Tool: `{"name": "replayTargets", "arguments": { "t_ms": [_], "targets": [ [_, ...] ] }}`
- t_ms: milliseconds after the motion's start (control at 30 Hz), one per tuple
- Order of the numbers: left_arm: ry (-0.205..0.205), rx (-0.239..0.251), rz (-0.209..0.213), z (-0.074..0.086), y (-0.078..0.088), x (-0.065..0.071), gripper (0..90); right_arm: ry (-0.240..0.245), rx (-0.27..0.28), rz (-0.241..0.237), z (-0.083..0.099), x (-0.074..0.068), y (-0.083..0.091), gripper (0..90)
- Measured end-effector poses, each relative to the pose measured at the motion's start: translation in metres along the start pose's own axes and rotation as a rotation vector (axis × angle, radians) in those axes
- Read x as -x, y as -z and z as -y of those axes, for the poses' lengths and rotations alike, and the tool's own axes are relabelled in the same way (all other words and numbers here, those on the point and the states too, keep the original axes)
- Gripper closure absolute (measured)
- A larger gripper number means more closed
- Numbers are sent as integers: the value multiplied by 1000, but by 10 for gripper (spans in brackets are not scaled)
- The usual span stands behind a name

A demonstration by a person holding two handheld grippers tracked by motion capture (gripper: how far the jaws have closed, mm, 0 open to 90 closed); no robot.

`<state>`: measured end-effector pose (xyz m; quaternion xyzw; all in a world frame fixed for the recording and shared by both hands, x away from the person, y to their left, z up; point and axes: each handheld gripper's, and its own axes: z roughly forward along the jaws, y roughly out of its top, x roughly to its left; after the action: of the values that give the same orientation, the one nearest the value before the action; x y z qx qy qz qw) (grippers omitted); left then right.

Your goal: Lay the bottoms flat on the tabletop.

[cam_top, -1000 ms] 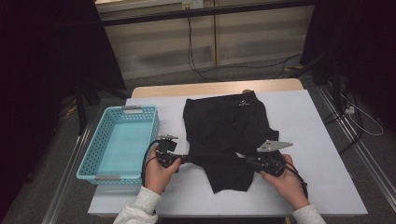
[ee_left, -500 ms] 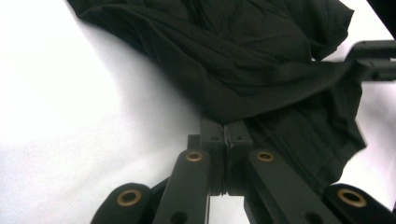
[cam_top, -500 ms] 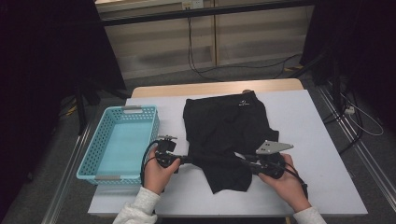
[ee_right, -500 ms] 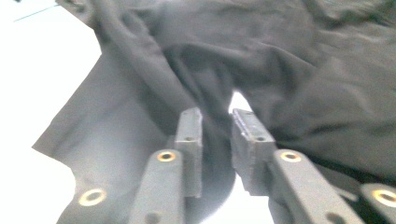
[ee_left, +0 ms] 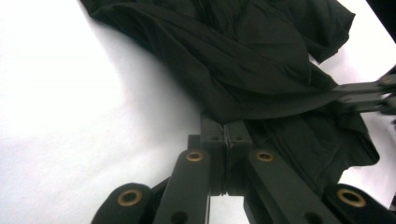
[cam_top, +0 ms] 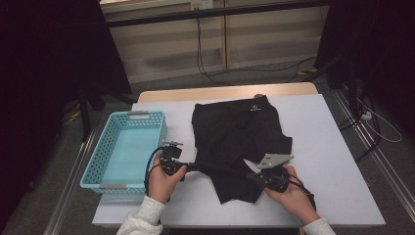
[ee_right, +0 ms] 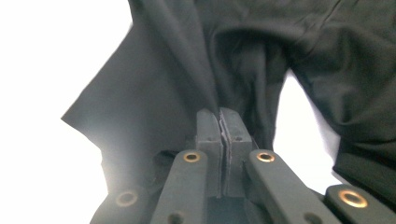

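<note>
Both pinching the black shorts (cam_top: pixel 237 142) on the white surface (cam_top: pixel 333 161): left tool (cam_top: pixel 198 167) and right tool (cam_top: pixel 248 176), fabric stretched between

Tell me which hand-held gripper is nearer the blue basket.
Left. The left hand-held gripper sits just beside the blue basket; the right hand-held gripper is farther off, across the black garment.

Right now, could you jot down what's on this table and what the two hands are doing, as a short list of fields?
Table: white top
Garment: black shirt, spread in the middle, near edge bunched
Basket: blue basket, left of the shirt, nothing in it
Left gripper: shut on the shirt's near edge
Right gripper: shut on a fold of the shirt
Fabric between the grippers: pulled taut
</note>
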<state>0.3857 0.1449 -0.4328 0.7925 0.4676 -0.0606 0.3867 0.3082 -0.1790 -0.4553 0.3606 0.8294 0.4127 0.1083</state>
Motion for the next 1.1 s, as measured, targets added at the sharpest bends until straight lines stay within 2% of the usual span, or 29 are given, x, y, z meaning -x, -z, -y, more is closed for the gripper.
{"name": "replayTargets", "arguments": {
  "t_ms": [100,133,167,200,267,300,433,533,667,833,967,1100],
  "targets": [
    [1,1,13,-1,2,-1,897,-81,73,7,0,12,12,882],
    [3,-2,20,-1,1,0,897,-81,71,39,0,14,15,880],
    [4,-6,16,-1,-1,2,897,-51,59,72,0,14,15,876],
    [-7,-13,6,-1,-2,2,897,-44,52,70,0,12,15,862],
    [1,-10,2,-1,-2,0,898,-34,42,103,-2,10,13,756],
    [4,-10,-1,-1,-1,-2,898,-38,33,134,-1,11,12,743],
    [15,5,-3,-1,4,-6,896,-51,9,166,5,17,14,794],
    [19,5,-2,-1,3,-4,892,-53,49,148,0,15,18,791],
    [9,-13,2,0,0,-3,888,-22,56,114,-5,4,14,765],
    [10,-11,4,0,0,-2,888,15,59,70,-10,-10,8,701],
    [16,-11,7,0,-1,-1,888,77,40,26,-12,-25,-2,624],
    [14,-14,13,1,-3,1,876,120,-9,49,-10,-33,-19,622]
  ]
}}
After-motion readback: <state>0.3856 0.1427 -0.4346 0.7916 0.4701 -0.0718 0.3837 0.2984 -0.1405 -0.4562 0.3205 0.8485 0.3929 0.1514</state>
